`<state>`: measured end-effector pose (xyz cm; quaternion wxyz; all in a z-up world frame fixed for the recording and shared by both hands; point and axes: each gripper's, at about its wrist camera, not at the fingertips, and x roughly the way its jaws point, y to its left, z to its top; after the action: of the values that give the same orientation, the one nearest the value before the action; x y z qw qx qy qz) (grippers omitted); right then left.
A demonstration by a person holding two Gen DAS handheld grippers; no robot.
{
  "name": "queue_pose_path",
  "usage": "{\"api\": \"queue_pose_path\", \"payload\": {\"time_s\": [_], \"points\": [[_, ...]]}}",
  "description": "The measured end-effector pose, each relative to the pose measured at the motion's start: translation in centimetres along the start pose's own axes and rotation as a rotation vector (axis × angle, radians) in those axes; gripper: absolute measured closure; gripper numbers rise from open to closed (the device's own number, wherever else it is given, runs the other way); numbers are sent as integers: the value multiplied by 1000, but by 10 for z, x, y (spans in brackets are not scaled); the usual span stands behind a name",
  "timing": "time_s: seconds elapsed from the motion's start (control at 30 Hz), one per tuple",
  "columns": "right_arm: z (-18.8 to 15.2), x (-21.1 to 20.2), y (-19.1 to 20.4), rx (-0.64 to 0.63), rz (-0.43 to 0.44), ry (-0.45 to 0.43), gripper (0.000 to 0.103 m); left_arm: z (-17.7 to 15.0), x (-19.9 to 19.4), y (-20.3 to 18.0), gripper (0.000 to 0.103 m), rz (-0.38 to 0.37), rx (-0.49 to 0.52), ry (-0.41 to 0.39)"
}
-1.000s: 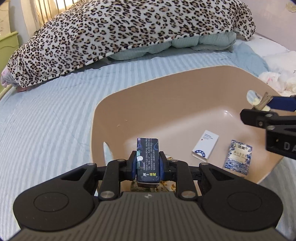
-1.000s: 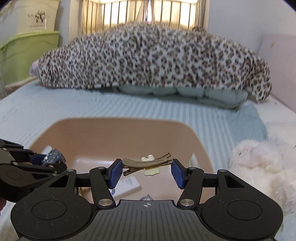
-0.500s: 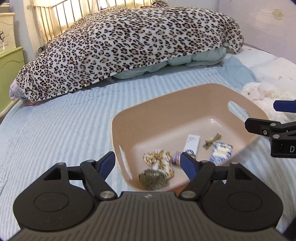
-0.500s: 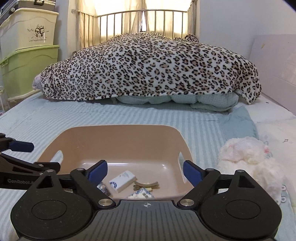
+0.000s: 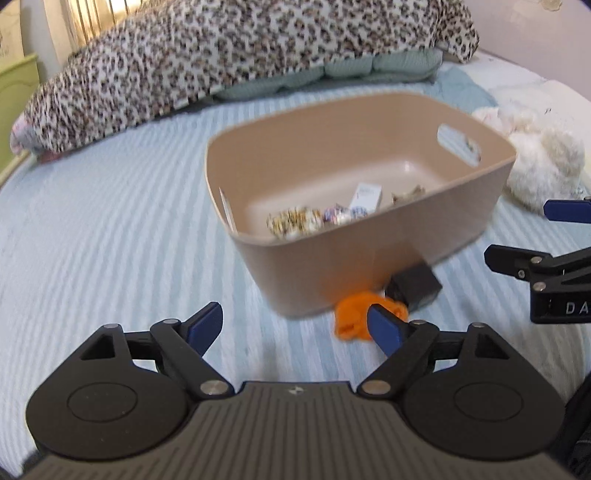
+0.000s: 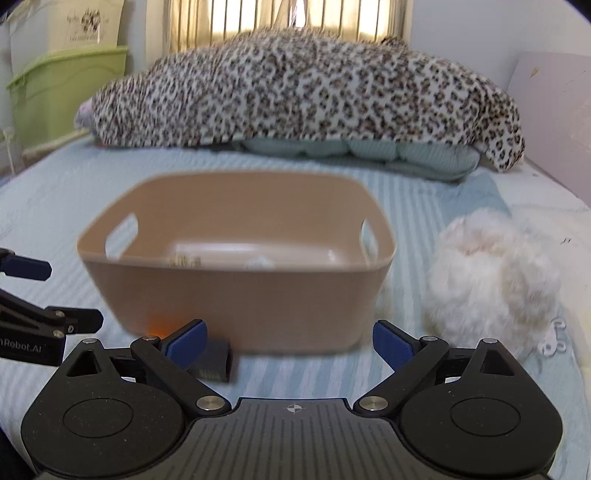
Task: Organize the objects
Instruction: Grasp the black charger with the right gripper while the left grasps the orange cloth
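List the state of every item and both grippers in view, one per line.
Left gripper: jaws open, empty.
Right gripper: jaws open, empty.
Tan basket: upright on the bed, holding several small items.
White box: lying inside the basket.
Orange item: on the bed, outside the basket.
Dark box: on the bed, outside the basket.
White fluffy toy: on the bed beside the basket.

Daylight floods in from the barred window (image 6: 288,22) far ahead of my jaws, blowing out there. Both feeds smear with motion blur, worst on the basket (image 6: 236,295) just ahead; fisheye bends edges.
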<state>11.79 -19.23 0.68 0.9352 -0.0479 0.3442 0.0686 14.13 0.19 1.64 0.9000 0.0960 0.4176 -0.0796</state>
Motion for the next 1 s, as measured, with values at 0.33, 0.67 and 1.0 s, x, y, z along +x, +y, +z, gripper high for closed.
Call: {"api": "queue_pose_path", "payload": {"time_s": [0.33,0.67,1.0], "points": [[-25,42,10,38,49,105,5,-20,39,1,17,6,-33,71],[-25,77,19,74,113,138,2,-17,53,6,17,47,-36,71],[-25,85,21,110,173,153,2,-15,48,9,17,84,-27,62]]}}
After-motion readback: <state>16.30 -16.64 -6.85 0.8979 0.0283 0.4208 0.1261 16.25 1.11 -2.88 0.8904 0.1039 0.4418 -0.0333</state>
